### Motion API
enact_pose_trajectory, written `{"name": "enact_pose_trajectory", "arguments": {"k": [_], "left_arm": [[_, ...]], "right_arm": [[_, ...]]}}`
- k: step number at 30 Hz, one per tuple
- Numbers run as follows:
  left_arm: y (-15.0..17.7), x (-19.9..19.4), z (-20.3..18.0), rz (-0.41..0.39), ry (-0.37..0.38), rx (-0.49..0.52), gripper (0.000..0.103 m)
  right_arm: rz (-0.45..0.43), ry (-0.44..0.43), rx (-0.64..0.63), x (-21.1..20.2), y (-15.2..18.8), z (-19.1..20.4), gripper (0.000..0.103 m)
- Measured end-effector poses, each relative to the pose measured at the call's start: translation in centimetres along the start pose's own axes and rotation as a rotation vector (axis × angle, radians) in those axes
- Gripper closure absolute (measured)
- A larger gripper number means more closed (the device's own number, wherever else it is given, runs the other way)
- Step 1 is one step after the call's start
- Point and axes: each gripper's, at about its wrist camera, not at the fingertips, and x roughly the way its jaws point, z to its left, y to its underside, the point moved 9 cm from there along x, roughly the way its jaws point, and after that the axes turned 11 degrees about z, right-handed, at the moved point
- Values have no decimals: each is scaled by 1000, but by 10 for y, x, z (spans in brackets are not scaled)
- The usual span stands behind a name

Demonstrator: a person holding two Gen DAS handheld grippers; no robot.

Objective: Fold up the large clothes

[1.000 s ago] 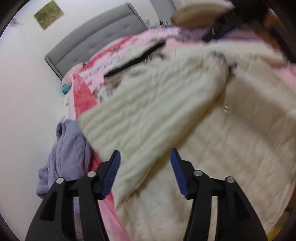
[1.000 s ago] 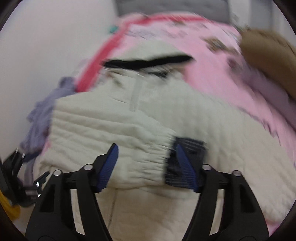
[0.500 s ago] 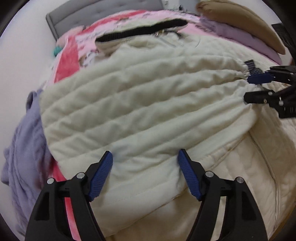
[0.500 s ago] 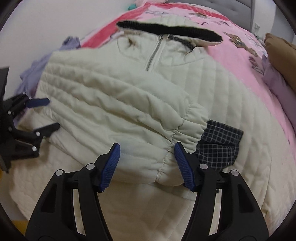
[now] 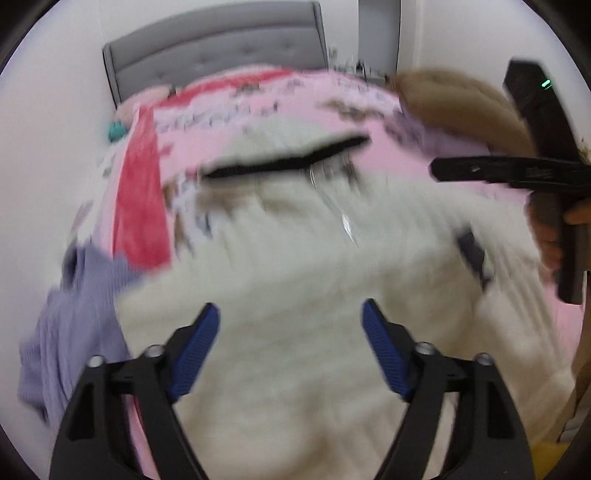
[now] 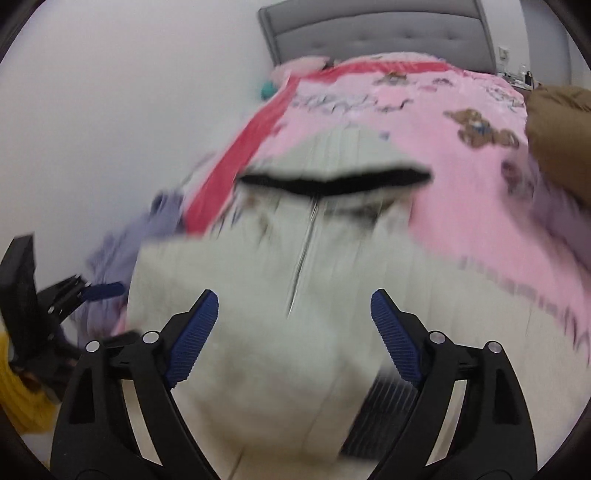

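Bed [image 6: 461, 122] with pink blanket, grey headboard [image 6: 376, 35]. On it we note a cream quilted jacket [image 5: 295, 266], black-trimmed hood, zipped. Left tool [image 5: 290, 345] and right tool [image 6: 293, 332]: jaws just opened wide, nothing between.

Motion blur smears the cream jacket [image 5: 295, 266] in both views

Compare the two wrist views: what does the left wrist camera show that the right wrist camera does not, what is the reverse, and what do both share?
Left wrist only: a hand gripping the right gripper's black handle.

Right wrist only: a teddy bear print on the pink bedspread and something yellow at the lower left.

Both: the cream quilted jacket with its black-trimmed collar, the grey headboard, and a lilac garment.
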Motion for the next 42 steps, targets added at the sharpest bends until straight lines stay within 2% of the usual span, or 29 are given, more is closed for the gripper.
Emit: {"name": "enact_pose_trajectory", "arguments": {"k": [2, 4, 6, 10, 12, 14, 18, 19, 21, 22, 23, 24, 26, 29, 32, 36, 39, 42], "left_arm": [[-40, 17, 19, -16, -42, 8, 20], [-74, 40, 39, -5, -48, -14, 20], [-111, 73, 63, 48, 12, -78, 20], [-158, 130, 106, 161, 128, -250, 20], [-170, 154, 121, 208, 200, -345, 20], [-177, 175, 135, 225, 275, -445, 20], [-175, 227, 143, 329, 376, -601, 20], [-174, 236, 144, 336, 384, -631, 22], [-173, 247, 144, 334, 427, -701, 41], [-173, 252, 143, 334, 476, -759, 59], [-171, 256, 142, 337, 499, -801, 67], [-168, 259, 142, 334, 492, -837, 69], [-169, 259, 140, 323, 475, -825, 78], [-176, 246, 134, 303, 415, -736, 86], [-186, 218, 132, 245, 406, -681, 88], [-188, 158, 126, 134, 450, -633, 89], [-170, 112, 112, 68, 468, -577, 89], [-135, 75, 91, 35, 482, -563, 89]], "right_arm": [[-17, 21, 3, 9, -36, -20, 22], [0, 45, 7, 29, -76, -44, 22], [49, 46, 18, 51, -103, -64, 22], [156, 44, 64, 94, -138, -106, 22], [250, 39, 129, 122, -143, -130, 22], [318, -22, 201, 143, -143, -142, 22], [323, -42, 267, 164, -145, -155, 23], [326, -48, 290, 169, -145, -158, 29], [334, -74, 331, 177, -144, -162, 49], [343, -87, 350, 180, -142, -163, 65], [349, -96, 362, 182, -141, -164, 72], [343, -95, 362, 182, -140, -164, 73], [329, -108, 354, 177, -141, -162, 84], [277, -158, 340, 161, -146, -153, 95], [214, -150, 254, 137, -153, -136, 96], [102, -183, 159, 78, -144, -106, 96], [27, -241, 162, 30, -118, -88, 96], [13, -269, 167, -4, -79, -69, 96]]}}
